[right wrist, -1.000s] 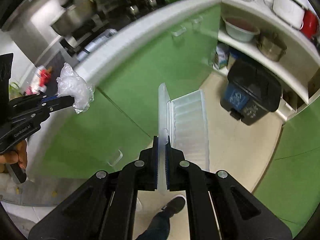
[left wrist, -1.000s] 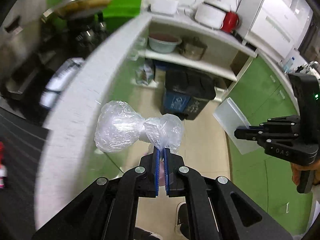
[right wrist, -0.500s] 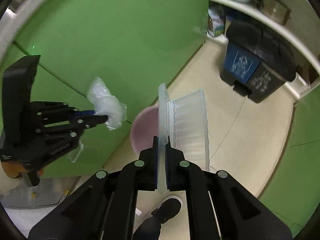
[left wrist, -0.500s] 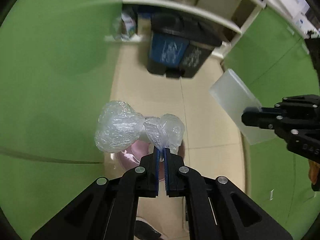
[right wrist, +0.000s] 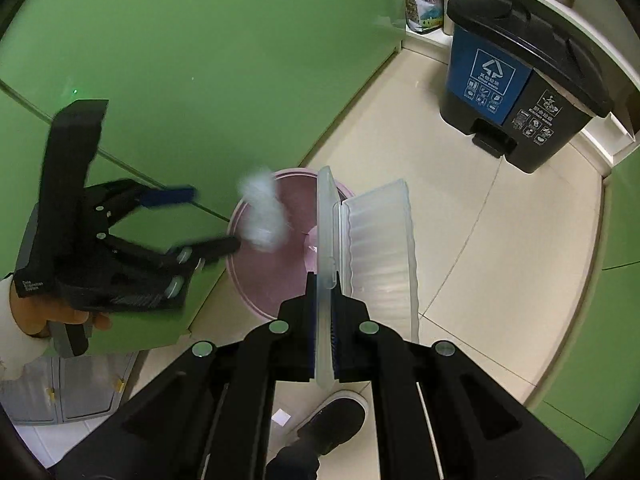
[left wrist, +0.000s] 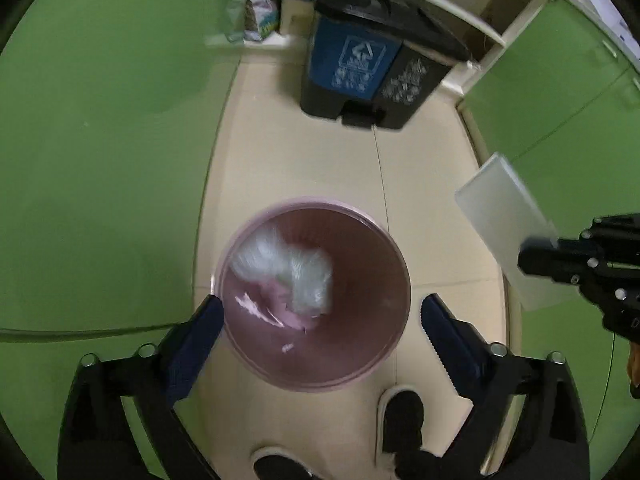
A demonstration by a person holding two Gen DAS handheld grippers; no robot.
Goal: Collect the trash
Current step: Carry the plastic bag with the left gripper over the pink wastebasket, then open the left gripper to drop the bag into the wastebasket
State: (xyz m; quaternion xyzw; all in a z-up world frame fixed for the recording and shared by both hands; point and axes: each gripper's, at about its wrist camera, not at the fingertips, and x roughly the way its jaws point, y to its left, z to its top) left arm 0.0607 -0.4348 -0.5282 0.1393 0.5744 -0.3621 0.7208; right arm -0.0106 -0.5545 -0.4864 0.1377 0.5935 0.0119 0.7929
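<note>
A crumpled clear plastic bag (left wrist: 286,270) is blurred in mid-fall inside the mouth of the pink round bin (left wrist: 394,248) on the floor. My left gripper (left wrist: 320,330) hangs wide open and empty directly above the bin. In the right wrist view the bag (right wrist: 262,214) sits at the bin's rim (right wrist: 236,276), just off the open left gripper (right wrist: 202,220). My right gripper (right wrist: 325,316) is shut on a clear hinged plastic container (right wrist: 380,256), held right of the bin; the container also shows in the left wrist view (left wrist: 506,232).
A blue and black pedal bin (left wrist: 372,60) stands on the beige floor by the shelf. Green cabinet fronts (left wrist: 100,140) close in on the left and right. The person's shoes (left wrist: 402,414) are just below the pink bin.
My left gripper swung down over the pink bin and opened; the plastic bag left its fingers and is dropping into the bin. The right gripper keeps its hold on the container.
</note>
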